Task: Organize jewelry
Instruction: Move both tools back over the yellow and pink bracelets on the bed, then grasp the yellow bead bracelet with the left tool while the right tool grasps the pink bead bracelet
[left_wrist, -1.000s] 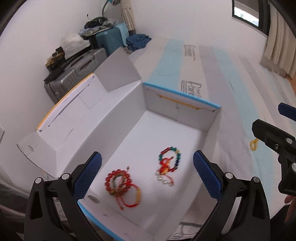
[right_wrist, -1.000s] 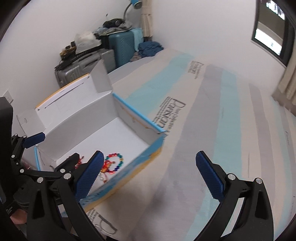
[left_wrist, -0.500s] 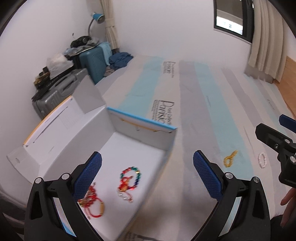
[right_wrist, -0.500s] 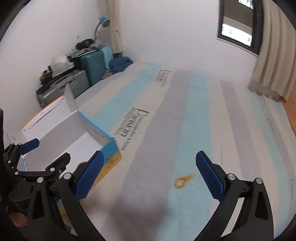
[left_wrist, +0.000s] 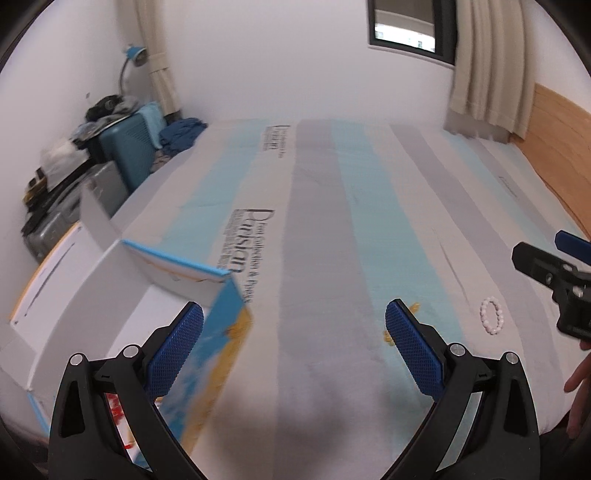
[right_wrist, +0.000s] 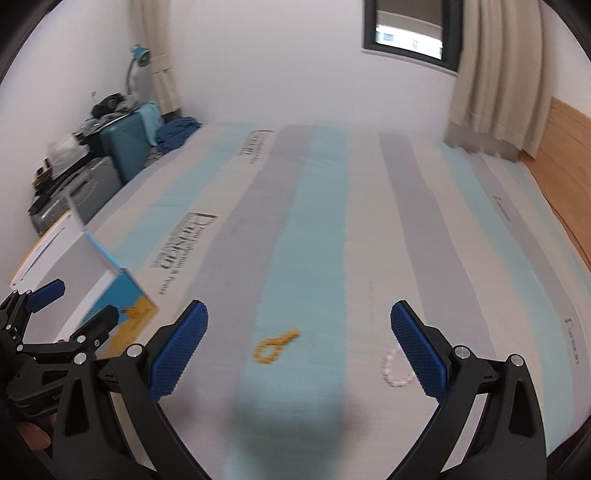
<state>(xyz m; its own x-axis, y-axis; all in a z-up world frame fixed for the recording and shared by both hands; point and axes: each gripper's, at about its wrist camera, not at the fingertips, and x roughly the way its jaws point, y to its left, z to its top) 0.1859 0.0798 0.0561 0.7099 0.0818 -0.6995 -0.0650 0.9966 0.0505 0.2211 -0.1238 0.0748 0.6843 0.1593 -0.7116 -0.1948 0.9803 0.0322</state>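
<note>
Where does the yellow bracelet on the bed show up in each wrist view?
Left wrist: the yellow bracelet lies right of centre, mostly hidden behind the left gripper's right finger.
Right wrist: it lies in full sight on a light blue stripe, between the open fingers of the right gripper, left of centre.
Shared landmark: the pink bead bracelet lies just right of it in both views.

Two bracelets lie on the bed (right_wrist: 325, 229) ahead of the right hand-held gripper (right_wrist: 299, 347): one yellow bracelet (right_wrist: 275, 346) and one pink bead bracelet (right_wrist: 396, 369). One open box (left_wrist: 110, 288) sits at left. Two suitcases (right_wrist: 127, 147) stand beyond it.
</note>
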